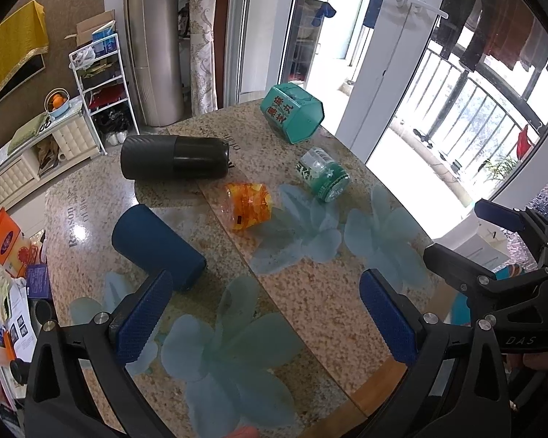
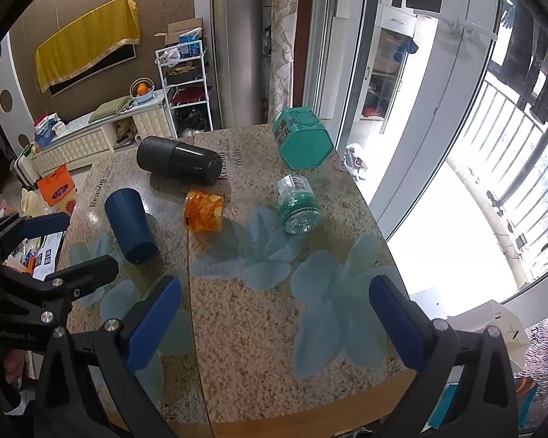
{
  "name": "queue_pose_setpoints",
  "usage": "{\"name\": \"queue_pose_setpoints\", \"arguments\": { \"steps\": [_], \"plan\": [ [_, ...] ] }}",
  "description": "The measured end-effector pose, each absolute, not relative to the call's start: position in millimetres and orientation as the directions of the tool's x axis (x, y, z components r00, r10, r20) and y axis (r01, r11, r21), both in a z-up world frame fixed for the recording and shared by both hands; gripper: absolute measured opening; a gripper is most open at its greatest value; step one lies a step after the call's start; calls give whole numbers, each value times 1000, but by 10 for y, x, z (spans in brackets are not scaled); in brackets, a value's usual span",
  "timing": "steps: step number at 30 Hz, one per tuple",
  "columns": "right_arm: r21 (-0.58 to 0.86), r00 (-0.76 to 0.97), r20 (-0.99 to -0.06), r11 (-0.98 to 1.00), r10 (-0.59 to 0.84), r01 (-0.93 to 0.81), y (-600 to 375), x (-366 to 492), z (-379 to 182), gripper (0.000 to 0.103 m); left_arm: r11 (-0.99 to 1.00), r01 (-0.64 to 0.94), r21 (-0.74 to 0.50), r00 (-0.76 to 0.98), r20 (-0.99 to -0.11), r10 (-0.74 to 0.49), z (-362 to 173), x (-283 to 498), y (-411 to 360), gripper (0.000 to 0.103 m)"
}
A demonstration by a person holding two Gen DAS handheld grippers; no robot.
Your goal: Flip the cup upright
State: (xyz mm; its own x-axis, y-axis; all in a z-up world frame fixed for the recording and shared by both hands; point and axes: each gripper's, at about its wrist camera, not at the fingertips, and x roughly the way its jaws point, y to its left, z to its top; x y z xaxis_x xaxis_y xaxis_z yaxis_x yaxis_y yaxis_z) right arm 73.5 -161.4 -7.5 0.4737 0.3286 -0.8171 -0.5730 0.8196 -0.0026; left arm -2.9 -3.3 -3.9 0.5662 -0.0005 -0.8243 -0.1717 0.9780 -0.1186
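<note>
A dark blue cup [image 1: 157, 246] lies on its side on the granite-pattern table [image 1: 310, 292], at the left; it also shows in the right wrist view [image 2: 129, 224]. A black cup [image 1: 175, 157] lies on its side behind it, also in the right wrist view [image 2: 179, 158]. An orange clear cup [image 1: 248, 205] lies tipped at the middle, also in the right wrist view [image 2: 204, 211]. My left gripper [image 1: 266, 317] is open and empty, above the near table, its left finger close to the blue cup. My right gripper [image 2: 274, 317] is open and empty; it also shows in the left wrist view [image 1: 467, 233].
A green-capped clear jar [image 1: 323, 174] lies on its side right of the orange cup. A teal hexagonal tin [image 1: 292, 113] lies at the far edge. The table's right edge borders a glass balcony door. A white shelf rack [image 1: 98, 91] and cluttered cabinet stand left.
</note>
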Motion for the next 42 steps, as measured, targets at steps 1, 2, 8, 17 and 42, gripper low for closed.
{"name": "queue_pose_setpoints", "arguments": {
  "steps": [1,2,8,17,42],
  "plan": [
    [-2,472,-818,819,329,-573,-1610,737,-82,103,978,-172,-118,565,-825,0,-36,-25,-29,103],
    [-2,472,-818,819,328,-574,-1608,737,-87,103,978,-173,-117,563,-826,1,-36,-21,-25,103],
    [-8,471,-821,817,324,-576,-1592,728,-108,103,978,-175,-117,557,-830,0,-48,-23,-11,103],
    [-3,459,-826,812,327,-584,-1578,725,-132,103,975,-181,-129,556,-831,-6,-71,-40,5,103],
    [-29,331,-855,599,399,-800,-1003,1300,-90,103,935,-293,-200,512,-859,-23,-314,158,307,103]
  ]
}}
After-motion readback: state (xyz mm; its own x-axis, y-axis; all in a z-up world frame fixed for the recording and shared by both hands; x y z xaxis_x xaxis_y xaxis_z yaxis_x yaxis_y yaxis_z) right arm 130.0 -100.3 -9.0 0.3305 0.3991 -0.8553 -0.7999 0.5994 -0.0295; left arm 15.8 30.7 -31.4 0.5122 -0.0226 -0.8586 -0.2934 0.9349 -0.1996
